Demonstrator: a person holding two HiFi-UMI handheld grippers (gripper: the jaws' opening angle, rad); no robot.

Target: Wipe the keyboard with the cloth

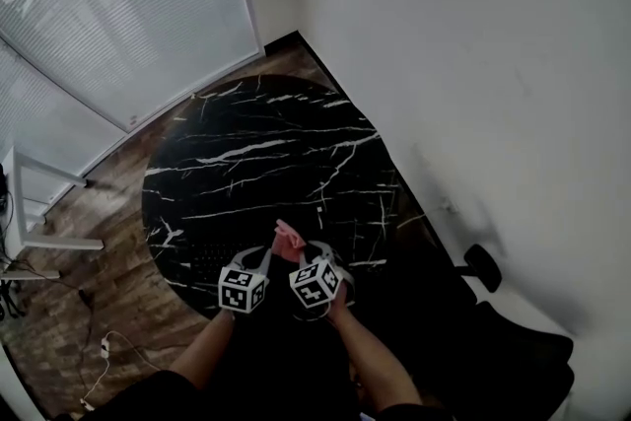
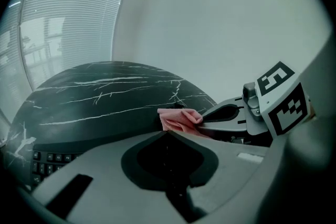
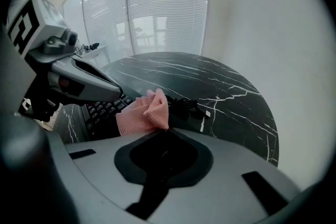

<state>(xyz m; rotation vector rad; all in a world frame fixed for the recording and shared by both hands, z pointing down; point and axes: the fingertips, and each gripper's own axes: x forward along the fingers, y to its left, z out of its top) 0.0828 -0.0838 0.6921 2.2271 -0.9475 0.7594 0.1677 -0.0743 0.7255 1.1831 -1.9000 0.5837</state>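
Dim, flat daylight, fisheye edges, slightly soft

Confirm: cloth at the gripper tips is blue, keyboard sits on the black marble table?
Wrong colour: the cloth is pink, clear in the right gripper view. The keyboard does sit on the black marble table.

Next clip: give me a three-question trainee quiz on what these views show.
1. True or false: the cloth sits bunched at the tip of the right gripper.
2. The keyboard rests on: A) the wooden floor; B) the round black marble table; C) the chair.
3. What colour is the cloth?
Key: 1 true; 2 B; 3 pink.
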